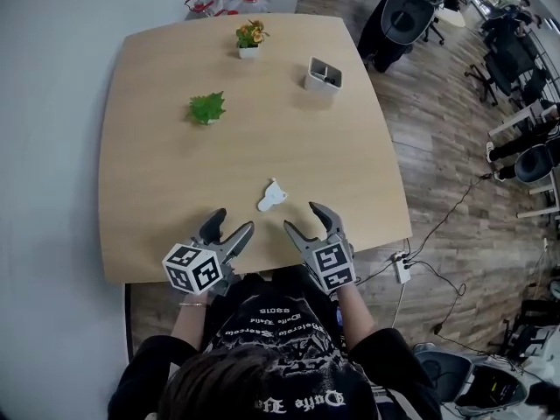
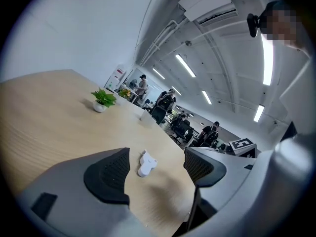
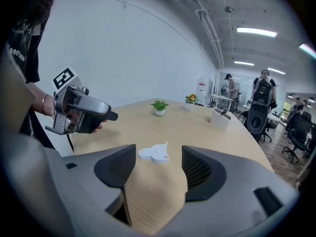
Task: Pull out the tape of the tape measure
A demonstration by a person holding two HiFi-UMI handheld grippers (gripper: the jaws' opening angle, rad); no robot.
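Here's the left hand-held gripper (image 1: 234, 220), low over the near edge of the desk (image 1: 157, 156), jaws spread wide with nothing between the pads. The right hand-held gripper (image 1: 303, 217) sits just beside it, also gaping and empty. The two sets of tips angle in toward each other, with a clear gap between them.

And there's the tape measure (image 1: 272, 196), small and white, lying flat on the wood just beyond both sets of tips and a little nearer the right one. Neither gripper touches it (each gripper view frames it squarely between its own jaws, bare desk in front).

There's plenty of room out there: open wood on every side of it. The green plant (image 1: 207, 108) stands well off toward the middle left. The flower pot (image 1: 250, 38) and the white box (image 1: 323, 74) keep to the far edge.

The desk's left edge runs close along the pale wall. Off the right edge is wooden floor, with a power strip (image 1: 402, 267) and its cable near the near right corner, and office chairs (image 1: 404, 16) further off.
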